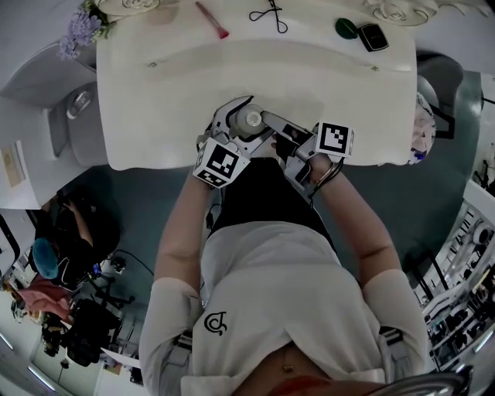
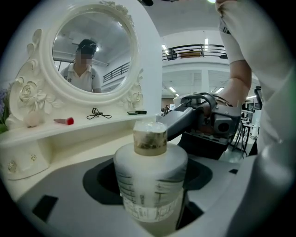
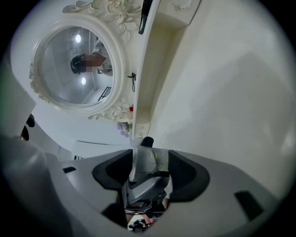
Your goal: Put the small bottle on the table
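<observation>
A small white bottle [image 1: 249, 120] with a printed label and a translucent cap stands upright between the jaws of my left gripper [image 1: 244, 125], just over the front edge of the white dressing table [image 1: 170, 100]. In the left gripper view the bottle [image 2: 150, 185] fills the middle, with the left gripper [image 2: 150, 201] shut on its body. My right gripper [image 1: 267, 119] comes in from the right at cap height. In the right gripper view the cap [image 3: 150, 159] sits between the two black pads of the right gripper [image 3: 150, 167], which touch its sides.
The table's raised back shelf carries a red-tipped brush [image 1: 210, 19], a black wire tool [image 1: 269, 15], a green item [image 1: 346, 28] and a small black device [image 1: 373, 36]. An oval mirror [image 2: 95, 51] stands behind. Purple flowers [image 1: 81, 27] sit at the far left.
</observation>
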`<state>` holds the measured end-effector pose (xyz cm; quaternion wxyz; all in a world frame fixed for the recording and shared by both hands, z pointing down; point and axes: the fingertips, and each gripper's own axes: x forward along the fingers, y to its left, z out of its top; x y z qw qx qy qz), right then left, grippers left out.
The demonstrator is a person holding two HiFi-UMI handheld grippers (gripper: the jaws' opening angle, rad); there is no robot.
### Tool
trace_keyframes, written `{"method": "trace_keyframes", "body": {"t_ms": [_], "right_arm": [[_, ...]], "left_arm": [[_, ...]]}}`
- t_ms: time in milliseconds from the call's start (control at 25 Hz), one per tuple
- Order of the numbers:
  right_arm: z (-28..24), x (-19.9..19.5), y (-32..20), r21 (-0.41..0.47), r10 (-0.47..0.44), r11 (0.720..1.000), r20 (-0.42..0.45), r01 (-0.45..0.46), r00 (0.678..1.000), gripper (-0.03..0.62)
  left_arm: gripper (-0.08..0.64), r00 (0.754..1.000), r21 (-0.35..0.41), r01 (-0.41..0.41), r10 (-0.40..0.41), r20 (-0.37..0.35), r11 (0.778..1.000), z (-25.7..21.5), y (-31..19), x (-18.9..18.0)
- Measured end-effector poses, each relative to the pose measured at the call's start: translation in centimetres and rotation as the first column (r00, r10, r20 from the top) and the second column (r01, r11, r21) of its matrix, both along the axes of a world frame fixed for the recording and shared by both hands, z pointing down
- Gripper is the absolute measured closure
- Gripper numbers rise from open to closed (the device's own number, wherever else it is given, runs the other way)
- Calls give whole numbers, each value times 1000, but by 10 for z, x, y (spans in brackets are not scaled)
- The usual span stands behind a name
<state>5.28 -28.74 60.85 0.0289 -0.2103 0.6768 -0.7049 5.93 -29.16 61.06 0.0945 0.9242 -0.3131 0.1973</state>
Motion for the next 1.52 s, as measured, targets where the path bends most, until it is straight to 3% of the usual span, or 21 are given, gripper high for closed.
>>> {"method": "trace_keyframes", "body": {"t_ms": [520,680,800,1000,1240,1360,1440,1520], "right_arm": [[11,0,-4,-11,4,1000,14,-4,1000,350],[13,-1,1,-44,16,999,35,-14,999,350],[13,-4,4,-21,-3,1000,33,3,999,345],[15,-4,5,-7,-4,1000,8,4,1000,343],[-13,1,-2,55,45,997,38,-47,998,451],[-35,6,-9,98,68,993,53,-73,996,513],[-49,9,-11,139,57,989,20,-59,998,584],[-63,12,-9,180,37,983,-20,-33,999,584]], "left_arm": [[209,1000,-22,-19,19,-2,1000,13,-3,2],[209,998,-49,-60,60,-7,997,14,0,4],[198,995,-70,-96,94,-32,993,12,3,7],[175,996,-88,-54,48,-70,995,5,2,0],[170,999,-52,-9,6,-45,999,-19,2,-13],[175,997,10,43,-42,-68,999,-50,2,-22],[253,991,48,100,-95,-97,994,-74,3,-30],[377,982,71,155,-145,-124,985,-95,2,-38]]}}
